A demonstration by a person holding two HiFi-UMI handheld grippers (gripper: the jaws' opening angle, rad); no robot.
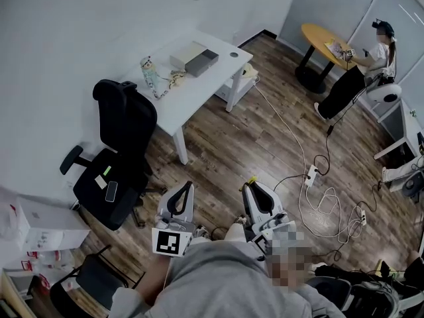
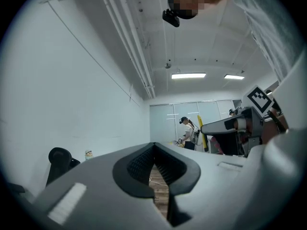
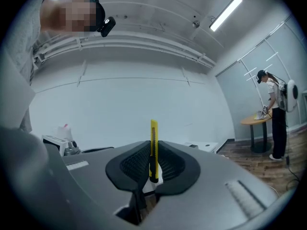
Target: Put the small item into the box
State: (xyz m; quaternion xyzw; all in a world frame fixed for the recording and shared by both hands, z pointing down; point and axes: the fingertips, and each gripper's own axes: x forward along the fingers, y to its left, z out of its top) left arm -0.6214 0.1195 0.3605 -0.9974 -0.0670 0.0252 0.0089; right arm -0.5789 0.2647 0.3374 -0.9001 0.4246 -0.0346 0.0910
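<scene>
We find the yellow knife [image 3: 153,131] clamped upright between the jaws of the right gripper [image 3: 153,145], its end standing clear above the jaw tips. The left gripper [image 2: 153,146] has its jaws closed tip to tip and is empty. In the head view both grippers sit close to the person's body, well apart from the desk [image 1: 199,95] bearing the box [image 1: 201,62]. The left gripper's cube shows a black-and-white square marker [image 1: 169,242].

The person wears a grey sweatshirt [image 1: 218,277]. The left gripper [image 1: 184,192] and right gripper [image 1: 254,189] are pale grey shells with black ribbed jaws. A black-and-white marker cube [image 1: 169,242] sits just beside the sweatshirt.
</scene>
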